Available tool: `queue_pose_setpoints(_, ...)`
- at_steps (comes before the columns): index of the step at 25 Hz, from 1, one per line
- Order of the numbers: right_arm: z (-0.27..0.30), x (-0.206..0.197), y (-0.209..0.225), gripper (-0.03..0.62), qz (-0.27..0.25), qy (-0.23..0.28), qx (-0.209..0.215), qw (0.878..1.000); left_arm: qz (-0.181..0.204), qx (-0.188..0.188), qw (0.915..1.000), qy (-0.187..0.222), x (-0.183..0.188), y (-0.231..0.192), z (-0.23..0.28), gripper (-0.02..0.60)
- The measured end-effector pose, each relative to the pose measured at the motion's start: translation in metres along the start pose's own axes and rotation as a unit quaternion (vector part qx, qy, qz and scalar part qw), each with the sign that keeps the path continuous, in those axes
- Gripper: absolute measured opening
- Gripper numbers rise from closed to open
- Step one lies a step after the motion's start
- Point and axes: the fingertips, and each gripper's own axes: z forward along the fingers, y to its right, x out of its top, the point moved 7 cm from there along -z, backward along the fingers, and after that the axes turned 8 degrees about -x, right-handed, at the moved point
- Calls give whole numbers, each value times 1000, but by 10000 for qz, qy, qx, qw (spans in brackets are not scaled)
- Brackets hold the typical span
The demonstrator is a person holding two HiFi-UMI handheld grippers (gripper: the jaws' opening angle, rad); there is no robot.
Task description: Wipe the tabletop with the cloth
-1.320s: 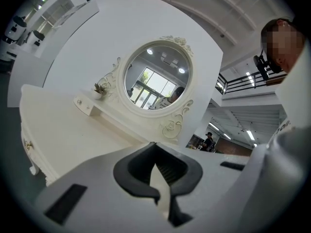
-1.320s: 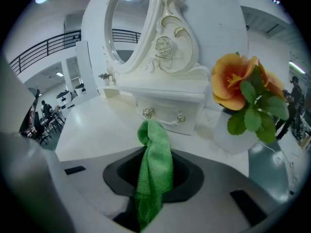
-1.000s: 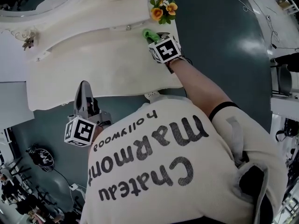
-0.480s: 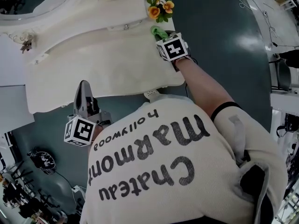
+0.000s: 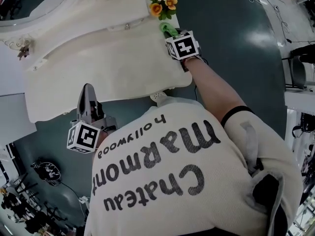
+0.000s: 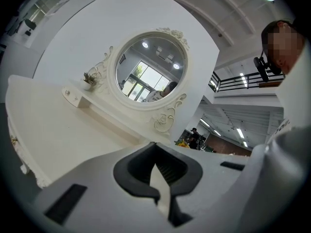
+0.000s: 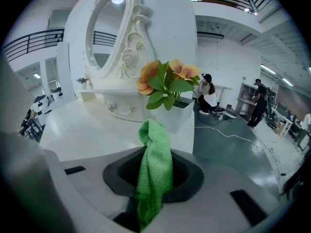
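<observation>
Green cloth pinched at the table's right end; left gripper empty.

In the head view the left gripper hangs at 8 o'clock, off the tabletop's near edge and over the dark floor, jaws pressed together on nothing. An oval mirror stands behind the cream tabletop. At 1 o'clock the right gripper pinches the green cloth over the tabletop's right end. The flowers stand near, at its 11 o'clock.
</observation>
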Motion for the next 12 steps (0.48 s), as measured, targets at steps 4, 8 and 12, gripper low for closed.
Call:
queue_pose_setpoints(4, -2, -1, 3, 97, 44, 30, -22, 10000, 2, -37, 10000, -33, -1, 3, 3, 8)
queue_pose_setpoints(8, -5, -3, 10, 97, 207, 88, -108, 9997, 30, -43, 10000, -23, 3, 3, 4, 8)
queue_pose_setpoints(12, -6, -6, 15, 97, 317, 84, -211, 9992, 21, -29, 10000, 2, 5, 0, 4, 8)
